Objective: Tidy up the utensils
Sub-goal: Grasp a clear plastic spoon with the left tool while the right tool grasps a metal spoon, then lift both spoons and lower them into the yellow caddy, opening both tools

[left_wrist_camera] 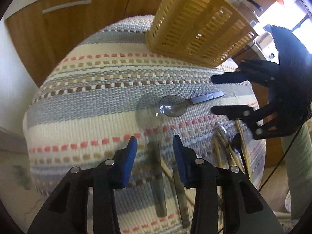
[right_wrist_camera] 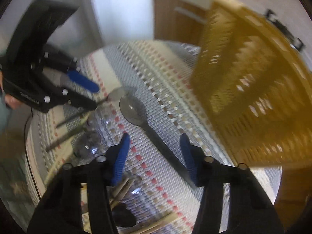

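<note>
A metal spoon (left_wrist_camera: 172, 105) lies on the striped woven mat (left_wrist_camera: 93, 105), bowl to the left, handle toward my right gripper (left_wrist_camera: 214, 94), which is open on either side of the handle end. My left gripper (left_wrist_camera: 155, 146) is open above a second spoon (left_wrist_camera: 150, 117) whose handle runs between its fingers. In the blurred right wrist view the spoon (right_wrist_camera: 134, 111) lies ahead of my open right gripper (right_wrist_camera: 155, 136), handle passing between the fingers; the left gripper (right_wrist_camera: 93, 95) is at the left. A bamboo slatted utensil caddy (left_wrist_camera: 197, 21) stands at the mat's far edge and also shows in the right wrist view (right_wrist_camera: 249, 89).
Chopsticks (left_wrist_camera: 226, 146) and a black spoon (left_wrist_camera: 237, 140) lie at the right of the mat. Wooden cabinet doors (left_wrist_camera: 58, 25) stand behind the table. More utensils lie near the mat's left side in the right wrist view (right_wrist_camera: 70, 134).
</note>
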Tool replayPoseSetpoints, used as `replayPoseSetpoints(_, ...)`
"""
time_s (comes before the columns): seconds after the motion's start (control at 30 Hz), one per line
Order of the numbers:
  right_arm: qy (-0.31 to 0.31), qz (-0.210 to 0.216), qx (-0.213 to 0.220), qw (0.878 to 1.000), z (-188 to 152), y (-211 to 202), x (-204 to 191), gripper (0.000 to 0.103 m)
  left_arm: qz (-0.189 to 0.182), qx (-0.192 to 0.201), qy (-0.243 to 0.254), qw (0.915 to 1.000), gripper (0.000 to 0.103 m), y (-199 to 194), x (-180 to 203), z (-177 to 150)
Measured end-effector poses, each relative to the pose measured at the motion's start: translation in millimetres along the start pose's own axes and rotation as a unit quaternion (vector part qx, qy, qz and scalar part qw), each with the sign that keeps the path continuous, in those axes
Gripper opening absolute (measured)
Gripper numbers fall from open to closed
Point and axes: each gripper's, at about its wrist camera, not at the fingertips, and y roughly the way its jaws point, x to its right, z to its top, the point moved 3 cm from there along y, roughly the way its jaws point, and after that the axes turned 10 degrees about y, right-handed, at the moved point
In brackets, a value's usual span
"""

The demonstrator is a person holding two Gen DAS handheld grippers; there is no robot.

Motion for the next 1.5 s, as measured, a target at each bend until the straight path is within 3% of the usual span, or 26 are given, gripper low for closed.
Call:
replayPoseSetpoints(0.27, -0.047, 0.008, -0.052, 0.998, 15, 37, -10, 0.034, 0.01, -0.027, 0.005, 0.9996, 0.026, 15, -1, 21)
replayPoseSetpoints(0.4, -0.035, 0.01, -0.07, 0.997, 24, 42, -9, 0.014, 0.027, -0.037, 0.008, 0.9989, 0.023, 22, 1, 34)
replayPoseSetpoints(0.63, -0.024, -0.002, -0.077, 0.997, 17, 39, -14, 0.01, 0.083, -0.049, 0.02, 0.9951, 0.018, 32, 13, 46)
replayPoseSetpoints(0.77, 0.007, -0.002, -0.047, 0.999, 1, 19, -2, 0.01, 0.111, -0.037, 0.025, 0.9929, 0.007, 33, 20, 49)
replayPoseSetpoints(0.8, 0.014, -0.004, -0.039, 0.999, -2, 13, 1, 0.01, 0.11, -0.026, 0.024, 0.9933, 0.0, 31, 23, 50)
replayPoseSetpoints(0.87, 0.028, -0.006, -0.016, 0.999, -9, -1, 5, 0.01, 0.103, 0.001, 0.019, 0.9945, 0.001, 19, 29, 52)
replayPoseSetpoints(1.0, 0.071, 0.007, 0.078, 0.994, -27, -65, 13, 0.01, 0.096, 0.083, 0.014, 0.9918, 0.001, -22, 39, 61)
replayPoseSetpoints(1.13, 0.114, 0.017, 0.195, 0.974, -32, -135, 22, 0.01, 0.104, 0.191, 0.019, 0.9758, 0.001, -82, 53, 86)
replayPoseSetpoints(1.27, 0.159, 0.01, 0.308, 0.938, -26, -210, 45, 0.01, 0.11, 0.301, 0.026, 0.9468, 0.001, -129, 73, 122)
replayPoseSetpoints(1.4, 0.207, -0.032, 0.376, 0.902, -11, -237, 63, 0.01, 0.095, 0.386, 0.031, 0.9169, 0.001, -144, 95, 149)
replayPoseSetpoints(1.5, 0.251, -0.067, 0.406, 0.876, -11, -244, 90, 0.01, 0.107, 0.433, 0.042, 0.8941, 0.001, -148, 106, 165)
